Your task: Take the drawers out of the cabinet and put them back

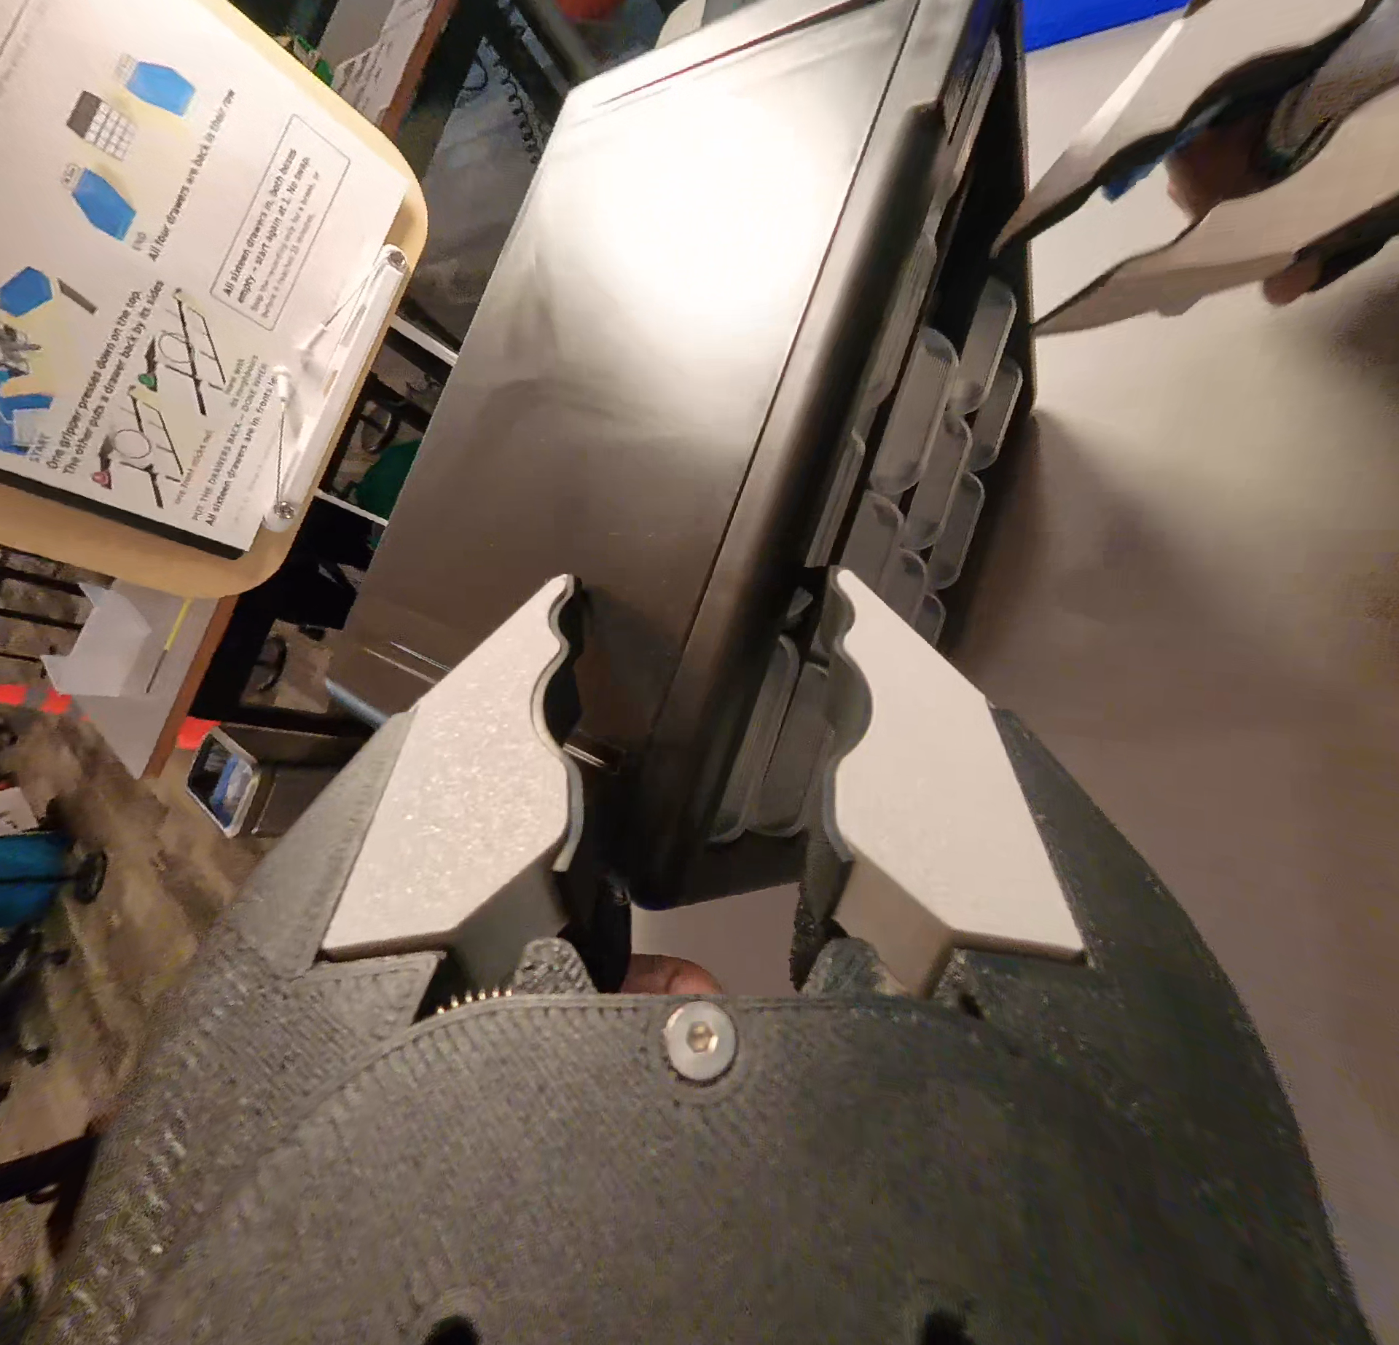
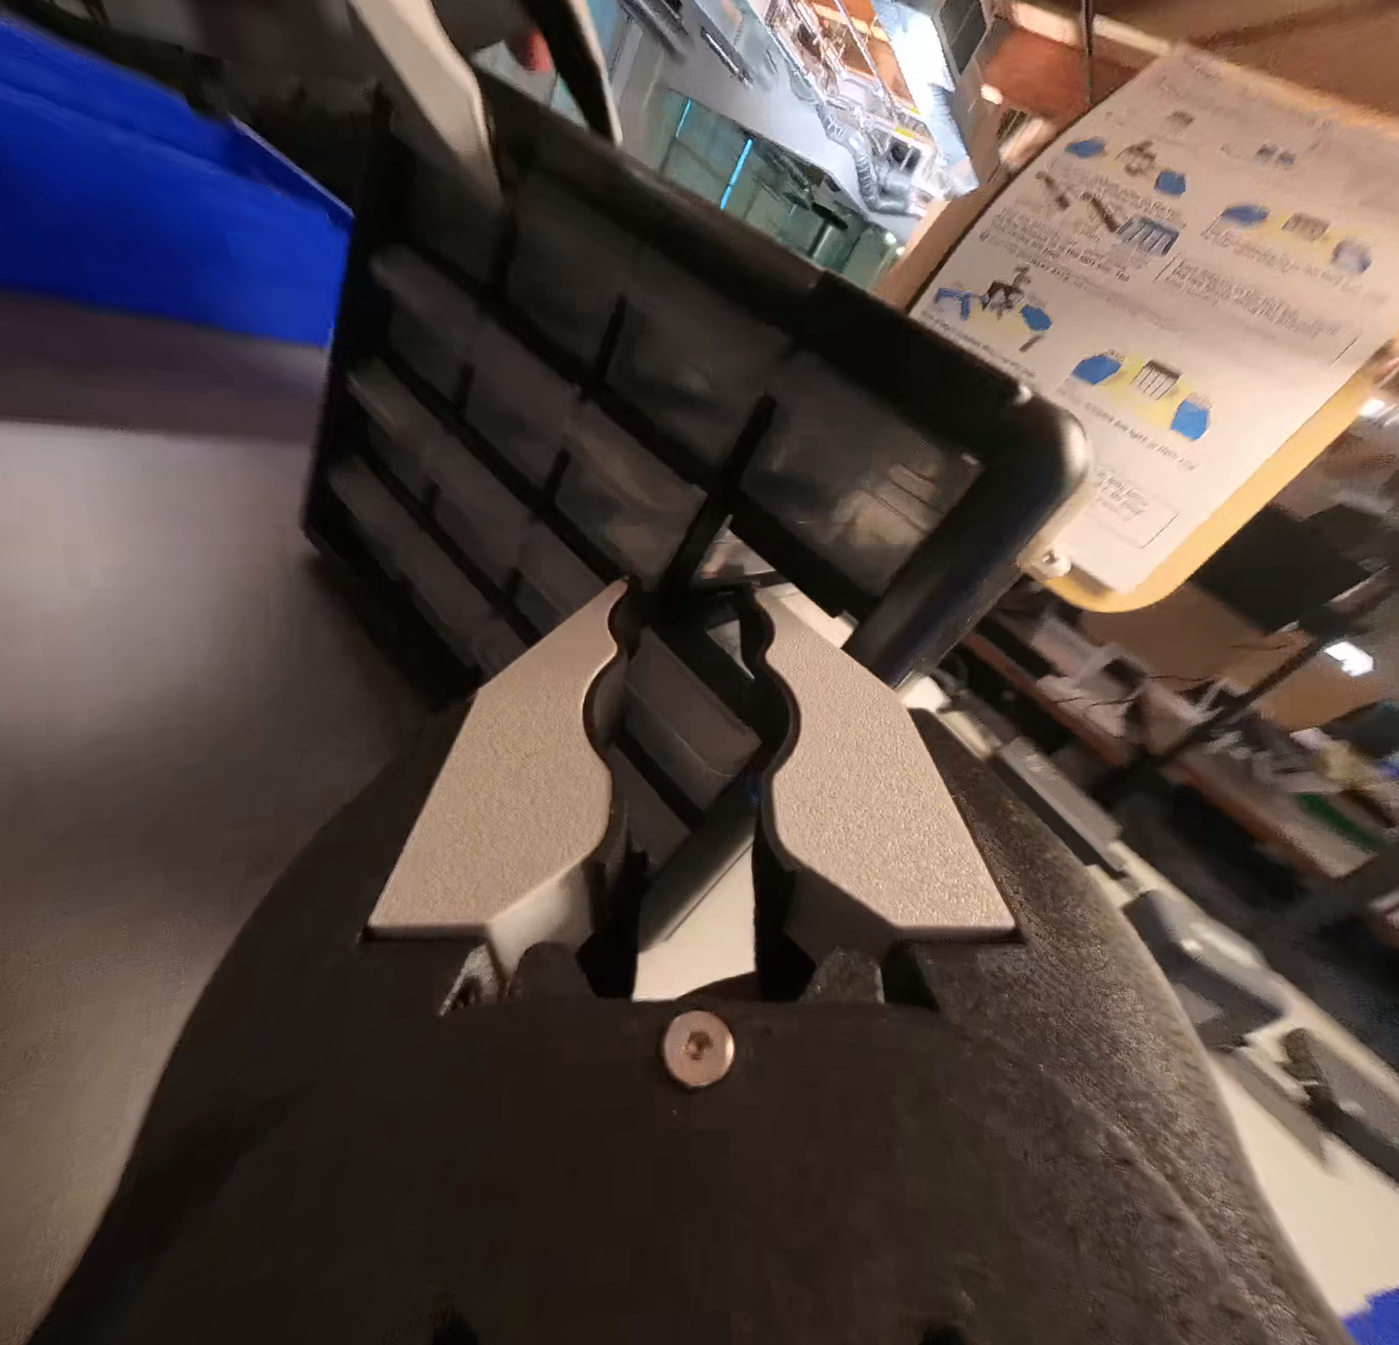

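Left gripper (image 1: 704, 627) is straddling the cabinet (image 1: 628, 370) corner, right gripper (image 2: 693, 612) is closing in on a drawer

The black cabinet is sitting on the grey table (image 1: 1181, 627); it looks like light, stiff, smooth plastic, likely to slide unless braced from above. The left jaws are gaping wide around its edge, pressing nothing. The right jaws are standing narrowly apart at the clear drawers (image 2: 651, 491), whether gripping one I cannot tell. The drawers seem empty, best taken by their front lips
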A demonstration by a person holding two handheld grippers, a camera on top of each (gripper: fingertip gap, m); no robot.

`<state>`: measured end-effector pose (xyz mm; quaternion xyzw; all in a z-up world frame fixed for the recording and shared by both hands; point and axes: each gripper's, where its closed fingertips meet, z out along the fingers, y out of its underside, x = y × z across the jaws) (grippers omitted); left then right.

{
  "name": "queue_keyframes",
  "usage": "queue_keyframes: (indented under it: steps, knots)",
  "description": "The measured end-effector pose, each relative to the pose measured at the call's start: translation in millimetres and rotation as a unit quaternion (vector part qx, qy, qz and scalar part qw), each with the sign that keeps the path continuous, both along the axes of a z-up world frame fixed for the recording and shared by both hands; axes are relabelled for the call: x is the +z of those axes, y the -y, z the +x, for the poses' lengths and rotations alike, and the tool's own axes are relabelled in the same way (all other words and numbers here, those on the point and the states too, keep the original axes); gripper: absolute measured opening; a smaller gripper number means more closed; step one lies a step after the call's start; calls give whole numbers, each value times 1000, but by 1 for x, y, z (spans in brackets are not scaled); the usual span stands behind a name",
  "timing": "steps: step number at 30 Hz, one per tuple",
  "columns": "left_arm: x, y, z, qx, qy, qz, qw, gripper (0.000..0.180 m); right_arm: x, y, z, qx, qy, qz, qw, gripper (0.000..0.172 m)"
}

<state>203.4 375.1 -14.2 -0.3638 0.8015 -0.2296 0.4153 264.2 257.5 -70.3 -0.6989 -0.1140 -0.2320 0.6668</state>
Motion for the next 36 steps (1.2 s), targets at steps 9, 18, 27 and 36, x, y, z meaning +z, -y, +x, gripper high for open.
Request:
queue_keyframes:
  steps: [9, 18, 27, 36]
  knots:
    - [2, -1, -2, -1, 4, -25, 1000, 60, 12, -23, -22, -21, 239, 44, 970, 27]
    - [3, -2, -2, 0, 5, -31, 1000, 58, 10, -42, -19, -85, 420, 23, 903, 25]
    - [3, -3, -2, -2, 6, -33, 999, 59, 9, -40, -32, -108, 479, 9, 871, 12]
    - [3, -3, -2, -3, 7, -34, 999, 58, 7, 14, -81, -62, 465, 22, 883, 24]
